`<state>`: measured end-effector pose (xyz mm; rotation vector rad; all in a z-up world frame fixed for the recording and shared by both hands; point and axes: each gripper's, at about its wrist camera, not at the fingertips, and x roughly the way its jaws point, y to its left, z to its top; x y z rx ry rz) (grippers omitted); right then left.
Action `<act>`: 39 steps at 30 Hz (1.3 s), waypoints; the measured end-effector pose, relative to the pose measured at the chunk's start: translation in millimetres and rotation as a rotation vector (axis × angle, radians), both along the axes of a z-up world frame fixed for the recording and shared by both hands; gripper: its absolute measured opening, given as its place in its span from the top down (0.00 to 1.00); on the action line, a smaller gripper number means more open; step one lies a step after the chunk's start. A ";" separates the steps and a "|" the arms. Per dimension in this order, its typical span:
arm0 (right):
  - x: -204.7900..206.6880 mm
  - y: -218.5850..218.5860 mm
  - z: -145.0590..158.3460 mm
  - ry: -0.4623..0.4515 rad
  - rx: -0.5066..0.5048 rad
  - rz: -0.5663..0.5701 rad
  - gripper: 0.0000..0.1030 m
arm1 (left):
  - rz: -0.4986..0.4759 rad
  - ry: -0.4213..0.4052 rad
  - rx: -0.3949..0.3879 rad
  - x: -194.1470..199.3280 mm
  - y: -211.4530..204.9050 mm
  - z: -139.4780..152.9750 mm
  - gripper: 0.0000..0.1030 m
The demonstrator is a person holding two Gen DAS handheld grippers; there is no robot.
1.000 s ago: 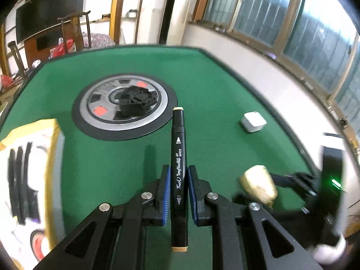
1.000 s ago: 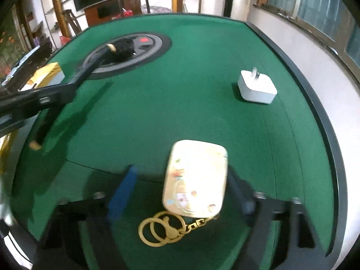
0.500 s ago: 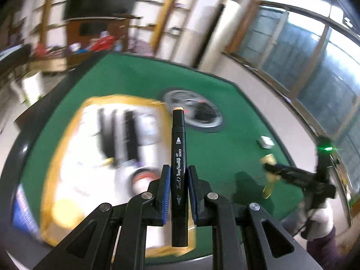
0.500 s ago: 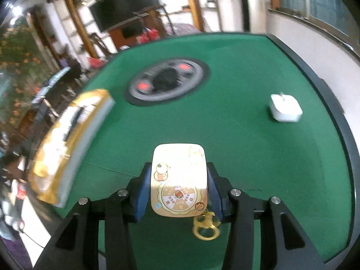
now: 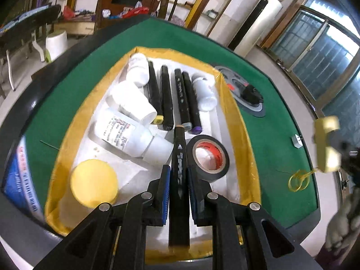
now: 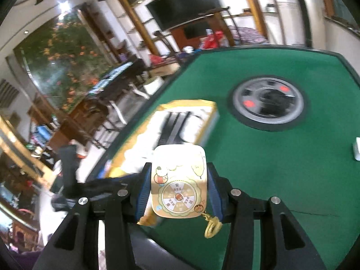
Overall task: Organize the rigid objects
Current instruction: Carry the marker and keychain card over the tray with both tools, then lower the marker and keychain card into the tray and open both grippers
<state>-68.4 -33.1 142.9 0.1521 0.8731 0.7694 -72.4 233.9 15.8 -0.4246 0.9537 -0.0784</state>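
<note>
My left gripper [image 5: 178, 176] is shut on a black marker [image 5: 178, 157] and holds it over the near end of a yellow-rimmed white tray [image 5: 238, 121]. The tray holds several black markers [image 5: 167, 96], white bottles [image 5: 130, 132], a yellow lid [image 5: 93, 185] and a roll of black tape [image 5: 209, 155]. My right gripper [image 6: 178, 181] is shut on a cream keychain tag [image 6: 178, 180] with a gold ring [image 6: 211, 227], above the green table. The tag also shows at the right of the left wrist view [image 5: 327, 142]. The tray shows blurred in the right wrist view [image 6: 180, 126].
A round grey and black disc [image 6: 267, 104] with a black part sits in the middle of the green table [image 6: 281, 168]. A white charger block [image 6: 356, 148] lies at the right; it also shows in the left wrist view [image 5: 297, 140]. Chairs and furniture stand beyond the table edge.
My left gripper has swung left with the marker, from over the bare table to above the tray. My right gripper closed on the tag, lifted it and turned left toward the tray.
</note>
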 end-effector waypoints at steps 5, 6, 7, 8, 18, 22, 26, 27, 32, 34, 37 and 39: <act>-4.6 28.4 13.1 0.030 0.063 0.082 0.56 | -0.002 0.029 -0.008 9.3 -3.2 -13.3 0.79; -4.5 35.4 12.9 0.047 0.078 0.101 0.56 | -0.001 0.031 -0.012 8.9 -2.4 -12.3 0.72; -4.3 42.2 11.4 0.063 0.087 0.117 0.56 | -0.002 0.028 -0.034 6.9 -1.1 -10.4 0.66; -4.1 49.8 8.4 0.075 0.087 0.130 0.56 | -0.004 0.023 -0.051 5.0 1.0 -7.9 0.53; -12.7 104.0 -33.6 0.107 -0.039 0.202 0.56 | 0.141 -0.164 0.037 -54.9 52.2 44.1 0.25; -14.4 120.3 -49.1 0.125 -0.081 0.221 0.55 | 0.199 -0.147 0.043 -61.1 72.7 37.4 0.25; -11.8 124.9 -55.4 0.175 -0.038 0.233 0.55 | 0.220 -0.105 0.017 -61.3 82.3 22.7 0.25; -11.9 125.7 -54.2 0.179 -0.025 0.233 0.55 | 0.223 -0.104 0.015 -62.6 83.3 22.2 0.25; -14.9 138.3 -45.2 0.168 0.004 0.250 0.55 | 0.235 -0.111 0.012 -65.4 87.6 22.7 0.25; -14.7 145.3 -46.3 0.175 0.009 0.253 0.55 | 0.241 -0.115 0.015 -65.0 89.3 23.3 0.25; -10.0 155.1 -53.1 0.178 -0.014 0.249 0.55 | 0.244 -0.120 0.034 -64.3 88.8 25.2 0.25; -7.8 162.3 -62.5 0.171 -0.060 0.242 0.55 | 0.247 -0.127 0.060 -64.7 87.4 27.5 0.25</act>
